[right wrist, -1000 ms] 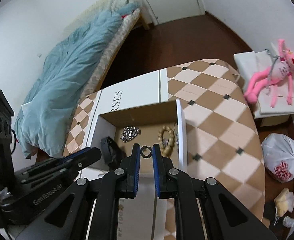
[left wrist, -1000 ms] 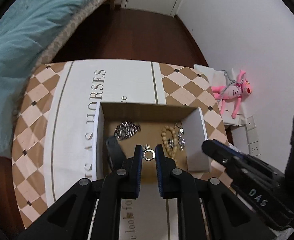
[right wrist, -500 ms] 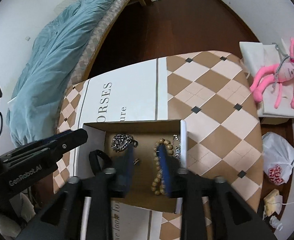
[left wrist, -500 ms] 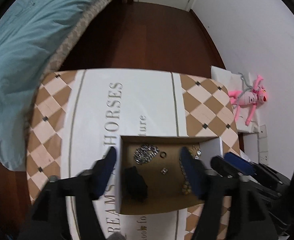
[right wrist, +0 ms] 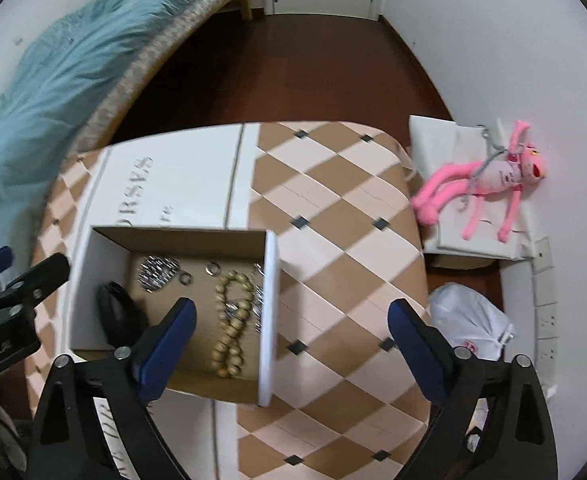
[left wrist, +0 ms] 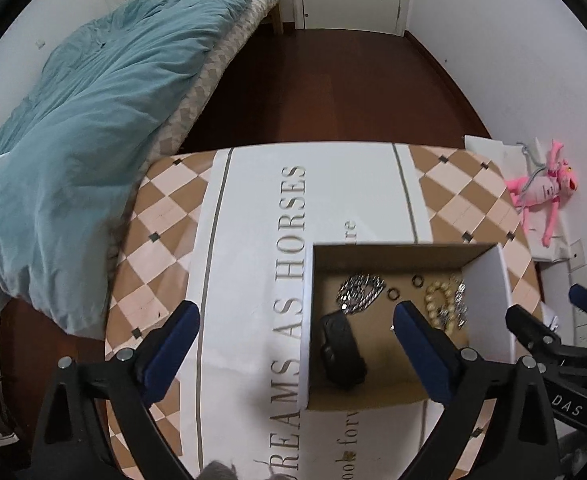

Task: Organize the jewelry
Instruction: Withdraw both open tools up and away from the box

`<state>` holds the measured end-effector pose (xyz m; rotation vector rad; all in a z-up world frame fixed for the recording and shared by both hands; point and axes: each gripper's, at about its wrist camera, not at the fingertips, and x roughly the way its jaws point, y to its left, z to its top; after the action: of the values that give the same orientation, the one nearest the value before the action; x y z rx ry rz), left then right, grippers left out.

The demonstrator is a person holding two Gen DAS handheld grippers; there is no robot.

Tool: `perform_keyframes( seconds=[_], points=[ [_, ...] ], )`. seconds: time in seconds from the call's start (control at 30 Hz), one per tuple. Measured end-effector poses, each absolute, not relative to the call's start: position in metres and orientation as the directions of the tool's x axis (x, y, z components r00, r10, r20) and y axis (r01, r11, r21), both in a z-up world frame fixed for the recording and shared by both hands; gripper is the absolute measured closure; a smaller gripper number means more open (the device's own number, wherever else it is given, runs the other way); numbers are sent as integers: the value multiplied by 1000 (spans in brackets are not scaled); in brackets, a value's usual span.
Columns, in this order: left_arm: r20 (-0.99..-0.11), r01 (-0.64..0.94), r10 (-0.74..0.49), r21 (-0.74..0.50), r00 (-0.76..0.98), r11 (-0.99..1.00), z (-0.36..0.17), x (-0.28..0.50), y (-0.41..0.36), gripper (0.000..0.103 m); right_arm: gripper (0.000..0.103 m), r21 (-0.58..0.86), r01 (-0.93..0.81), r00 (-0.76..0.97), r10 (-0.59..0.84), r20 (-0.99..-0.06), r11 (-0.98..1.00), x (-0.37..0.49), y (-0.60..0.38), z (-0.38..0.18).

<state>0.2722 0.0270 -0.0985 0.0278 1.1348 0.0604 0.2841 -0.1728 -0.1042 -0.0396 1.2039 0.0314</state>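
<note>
Jewelry sorting: I spread both the left gripper (left wrist: 293,316) and right gripper (right wrist: 289,316), jaws opening and empty, above the cardboard box (right wrist: 271,320), where two rings (right wrist: 213,268), bead bracelet (right wrist: 231,320) and chain (right wrist: 157,272) lie for safekeeping.

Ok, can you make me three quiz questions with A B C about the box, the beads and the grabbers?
1. Where do the beads lie?
A. in the box
B. on the bed
C. on the floor

2. What colour is the plush toy?
A. green
B. pink
C. yellow

3. How does the right gripper stand?
A. shut on a ring
B. shut on the beads
C. jaws wide, nothing between the pads

Answers: 1 A, the beads rest on the box's cardboard floor. 2 B, it is bright pink against the wall. 3 C, its jaws are opening and the pads touch nothing.
</note>
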Motion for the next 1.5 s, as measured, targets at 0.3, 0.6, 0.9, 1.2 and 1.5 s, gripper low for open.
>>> perform_keyframes(
  seconds=[0.3, 0.6, 0.9, 1.2, 1.5],
  points=[
    [-899, -50, 60, 42, 434, 998, -95, 250, 24, 4, 3, -51, -29, 368, -37, -929, 998, 262, -174, -107],
    [-850, -56, 46, 19, 524, 998, -45, 210, 23, 4, 3, -49, -10, 459, -39, -887, 999, 220, -178, -56],
    [-777, -57, 54, 24, 627, 998, 19, 150, 17, 4, 3, -31, 9, 578, -30, -815, 999, 156, -183, 17],
    [-721, -78, 73, 27, 689, 997, 65, 96, 24, 4, 0, -26, 15, 678, -29, -734, 1000, 93, -185, 81],
    [-727, -65, 39, -8, 685, 998, 85, 63, 31, 4, 0, -27, 11, 724, -27, -689, 1000, 47, -183, 122]
  ],
)
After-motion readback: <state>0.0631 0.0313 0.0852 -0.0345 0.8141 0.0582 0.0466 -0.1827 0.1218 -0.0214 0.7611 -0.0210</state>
